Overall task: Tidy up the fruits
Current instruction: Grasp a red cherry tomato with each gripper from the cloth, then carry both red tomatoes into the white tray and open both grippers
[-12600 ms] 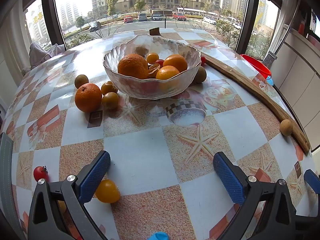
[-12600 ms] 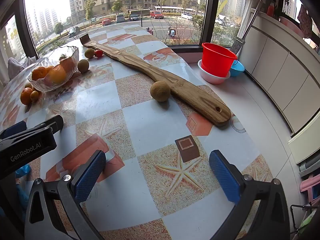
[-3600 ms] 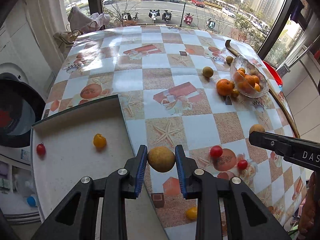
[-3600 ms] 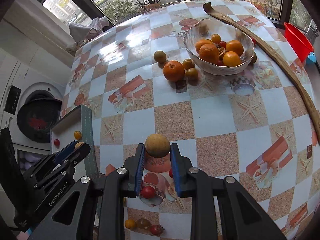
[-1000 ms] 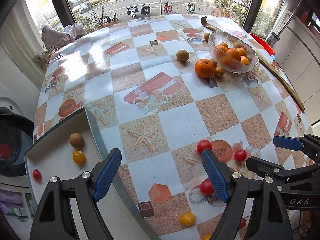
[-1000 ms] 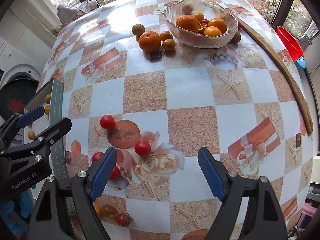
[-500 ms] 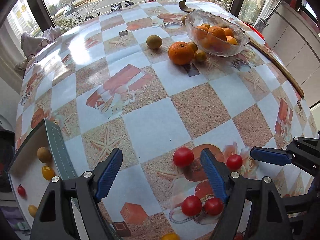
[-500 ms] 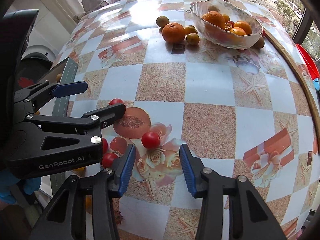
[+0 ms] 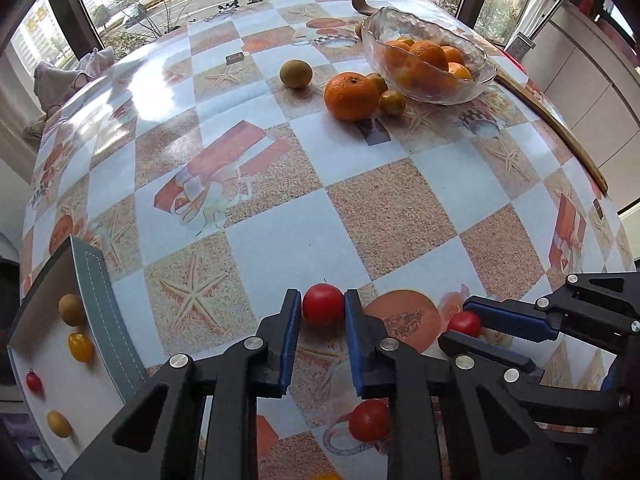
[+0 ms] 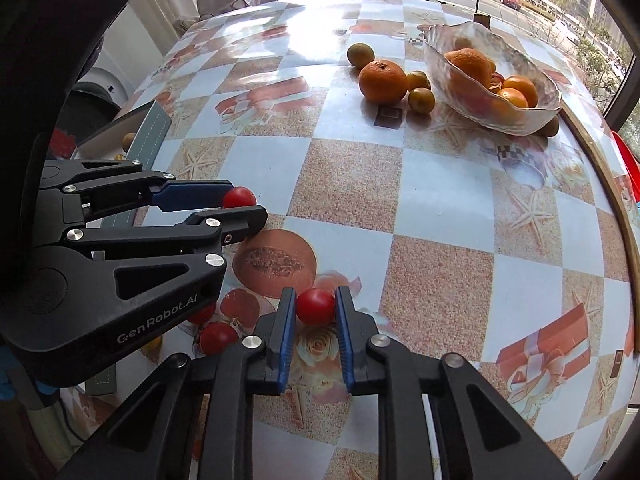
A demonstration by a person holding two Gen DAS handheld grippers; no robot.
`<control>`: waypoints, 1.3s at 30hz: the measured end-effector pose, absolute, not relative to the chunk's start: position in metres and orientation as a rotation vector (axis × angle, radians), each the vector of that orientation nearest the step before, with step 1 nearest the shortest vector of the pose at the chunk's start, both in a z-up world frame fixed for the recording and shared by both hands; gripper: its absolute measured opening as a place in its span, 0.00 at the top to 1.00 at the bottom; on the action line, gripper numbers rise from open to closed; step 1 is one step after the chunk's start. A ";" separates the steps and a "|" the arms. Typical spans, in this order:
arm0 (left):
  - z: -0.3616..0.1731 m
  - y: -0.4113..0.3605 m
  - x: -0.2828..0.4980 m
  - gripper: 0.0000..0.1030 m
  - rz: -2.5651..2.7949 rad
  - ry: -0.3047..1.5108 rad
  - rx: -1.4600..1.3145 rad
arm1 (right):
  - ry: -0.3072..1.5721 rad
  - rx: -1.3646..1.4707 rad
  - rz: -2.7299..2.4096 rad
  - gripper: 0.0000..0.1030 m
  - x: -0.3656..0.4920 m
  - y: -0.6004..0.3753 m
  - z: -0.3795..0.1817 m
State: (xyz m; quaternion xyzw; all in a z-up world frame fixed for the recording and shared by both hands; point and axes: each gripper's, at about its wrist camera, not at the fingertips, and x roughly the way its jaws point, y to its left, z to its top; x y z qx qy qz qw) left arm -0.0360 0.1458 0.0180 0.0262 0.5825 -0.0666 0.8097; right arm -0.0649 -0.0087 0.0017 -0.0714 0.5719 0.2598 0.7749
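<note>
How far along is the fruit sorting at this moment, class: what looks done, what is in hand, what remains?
Done: a few small fruits lie in the tray at the table edge. In hand: the left gripper is shut on one red tomato, the right gripper on another. Left: a loose tomato and the big orange beside the glass bowl.

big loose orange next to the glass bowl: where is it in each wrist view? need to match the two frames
Left wrist: the big orange sits upper centre-right on the table, just left of the glass bowl, with a small fruit between them.
Right wrist: the big orange is upper centre, again left of the glass bowl, two small fruits beside it.
Shared landmark: the small dark square printed on the tablecloth just in front of the orange.
</note>
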 end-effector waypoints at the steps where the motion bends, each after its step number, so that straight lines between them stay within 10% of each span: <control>1: 0.019 0.148 -0.036 0.79 -0.142 1.248 0.039 | 1.254 -0.126 0.559 0.80 -0.063 -0.012 0.002; 39: 0.068 0.332 -0.153 0.79 0.318 1.121 -0.308 | 1.345 -0.046 0.792 0.80 -0.052 0.120 0.050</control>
